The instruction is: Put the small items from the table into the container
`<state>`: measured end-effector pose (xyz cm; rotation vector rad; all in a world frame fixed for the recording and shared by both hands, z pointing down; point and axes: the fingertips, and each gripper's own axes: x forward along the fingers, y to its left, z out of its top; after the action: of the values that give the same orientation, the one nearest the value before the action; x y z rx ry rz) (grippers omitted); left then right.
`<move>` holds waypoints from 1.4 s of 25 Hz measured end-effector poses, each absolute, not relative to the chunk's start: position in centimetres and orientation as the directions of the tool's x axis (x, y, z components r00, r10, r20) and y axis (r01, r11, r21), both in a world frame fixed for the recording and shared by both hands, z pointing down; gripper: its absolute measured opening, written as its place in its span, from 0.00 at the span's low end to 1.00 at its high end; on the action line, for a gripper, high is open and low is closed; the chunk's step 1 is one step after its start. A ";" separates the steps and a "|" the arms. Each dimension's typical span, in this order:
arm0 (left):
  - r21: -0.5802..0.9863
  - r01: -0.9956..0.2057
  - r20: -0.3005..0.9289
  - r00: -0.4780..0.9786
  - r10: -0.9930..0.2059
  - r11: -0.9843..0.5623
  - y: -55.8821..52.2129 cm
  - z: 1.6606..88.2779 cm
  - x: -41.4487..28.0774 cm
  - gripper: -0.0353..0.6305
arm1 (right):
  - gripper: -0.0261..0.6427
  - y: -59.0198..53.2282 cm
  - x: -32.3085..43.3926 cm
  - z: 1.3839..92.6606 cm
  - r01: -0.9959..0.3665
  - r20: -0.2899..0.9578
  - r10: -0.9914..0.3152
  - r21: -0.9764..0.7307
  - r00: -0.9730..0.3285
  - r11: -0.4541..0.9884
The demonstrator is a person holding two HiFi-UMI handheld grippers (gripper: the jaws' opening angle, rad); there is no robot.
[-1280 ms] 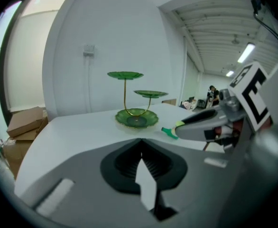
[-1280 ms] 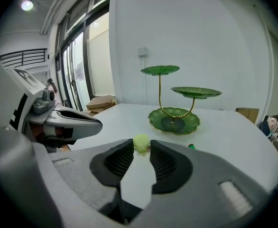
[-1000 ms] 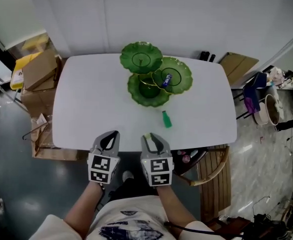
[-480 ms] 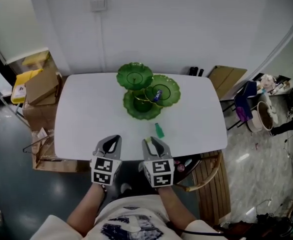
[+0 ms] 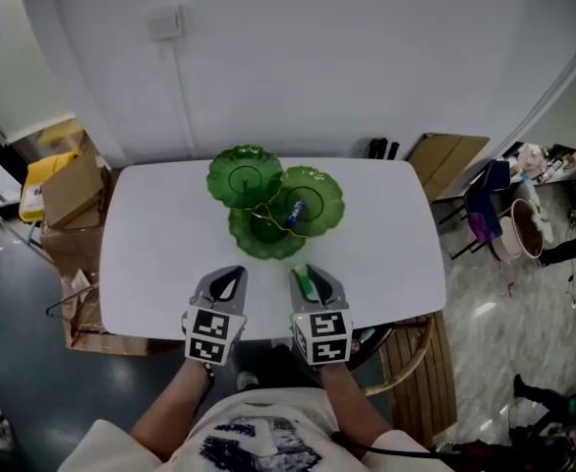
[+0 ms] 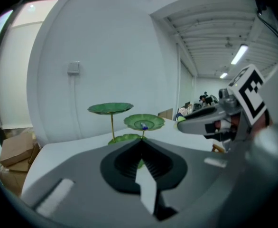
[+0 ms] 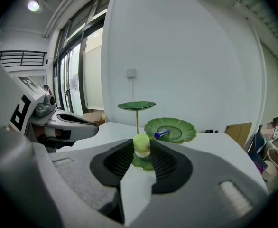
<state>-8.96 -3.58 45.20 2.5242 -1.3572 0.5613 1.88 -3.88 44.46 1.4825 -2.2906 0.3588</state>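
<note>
Right gripper (image 5: 313, 279): fingers part-closed, pinching small green item (image 7: 141, 145), lower centre of frame, short of green tiered dish (image 5: 335, 197). Left gripper (image 5: 221, 281): fingers shut, empty. Risk: rounded item slips from narrow pinch, rolls off bench (image 5: 160, 234).

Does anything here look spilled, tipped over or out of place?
Nothing stands out. The tiered green dish stands upright on the table, a blue item in one tier; the right gripper holds a green bottle.

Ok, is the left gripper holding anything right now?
No, the left gripper has its jaws closed tip to tip with nothing between them.
</note>
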 end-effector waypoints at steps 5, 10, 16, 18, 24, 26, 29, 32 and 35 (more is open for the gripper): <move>0.021 -0.832 0.445 0.504 -0.740 -0.554 -6.5 45.3 -6.8 0.04 | 0.20 -7.4 3.4 43.8 -0.898 0.445 -0.802 -0.017 -0.400 0.439; 0.018 -0.843 0.455 0.485 -0.747 -0.537 -9.2 45.3 -5.2 0.04 | 0.20 -10.1 4.6 44.1 -0.881 0.451 -0.780 -0.028 -0.433 0.472; 0.010 -0.852 0.461 0.469 -0.753 -0.524 -11.4 45.4 -3.5 0.04 | 0.20 -12.7 5.8 44.8 -0.861 0.461 -0.756 -0.035 -0.465 0.507; 0.009 -0.855 0.463 0.463 -0.756 -0.518 -11.9 45.5 -3.0 0.04 | 0.20 -13.3 6.3 45.1 -0.854 0.463 -0.750 -0.029 -0.472 0.520; 0.005 -0.869 0.456 0.443 -0.772 -0.495 -13.0 45.3 -1.7 0.04 | 0.20 -14.3 7.7 45.5 -0.839 0.473 -0.731 -0.032 -0.492 0.544; 0.008 -0.876 0.453 0.434 -0.779 -0.483 -13.1 45.3 -1.6 0.04 | 0.20 -14.5 8.0 45.7 -0.835 0.477 -0.726 -0.030 -0.495 0.549; 0.018 -0.882 0.453 0.427 -0.783 -0.470 -13.0 45.6 -1.4 0.04 | 0.20 -14.7 8.4 46.2 -0.833 0.485 -0.720 -0.034 -0.496 0.552; 0.026 -0.887 0.457 0.421 -0.784 -0.462 -12.7 45.9 -1.4 0.04 | 0.20 -14.6 8.5 47.1 -0.825 0.505 -0.703 -0.033 -0.501 0.564; 0.028 -0.890 0.457 0.416 -0.786 -0.454 -12.8 46.1 -1.6 0.04 | 0.20 -15.0 8.4 47.4 -0.814 0.522 -0.690 -0.013 -0.501 0.581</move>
<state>-1.56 -12.82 46.09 2.4068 -1.4628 0.5600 8.36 -14.99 47.43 1.2029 -2.3462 0.3561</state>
